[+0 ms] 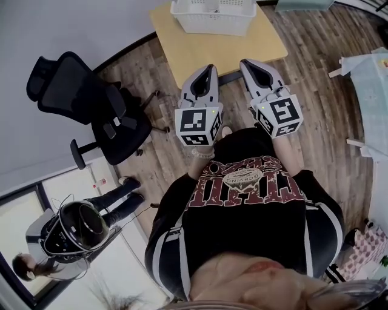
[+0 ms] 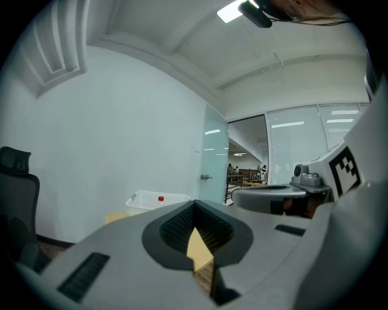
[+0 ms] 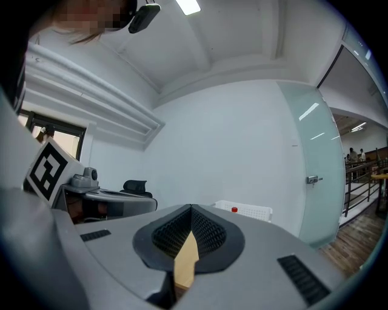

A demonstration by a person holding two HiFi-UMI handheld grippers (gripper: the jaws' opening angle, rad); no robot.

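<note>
I hold both grippers side by side in front of my chest, pointing at a light wooden table [image 1: 182,51]. My left gripper [image 1: 210,68] is shut, its jaw tips meeting, and nothing is held between them. The right gripper [image 1: 245,62] is also shut and empty. A white slatted basket [image 1: 213,15] stands on the far part of the table, beyond both grippers. In the left gripper view the basket [image 2: 159,198] shows a small red thing [image 2: 160,198] at its rim. The right gripper view shows the same basket [image 3: 242,211] past the closed jaws.
A black office chair [image 1: 91,109] stands on the wood floor to the left of the table. Another person [image 1: 73,233] with a head rig sits at the lower left. A pale table [image 1: 373,79] lies at the right edge. A glass door [image 3: 312,181] is to the right.
</note>
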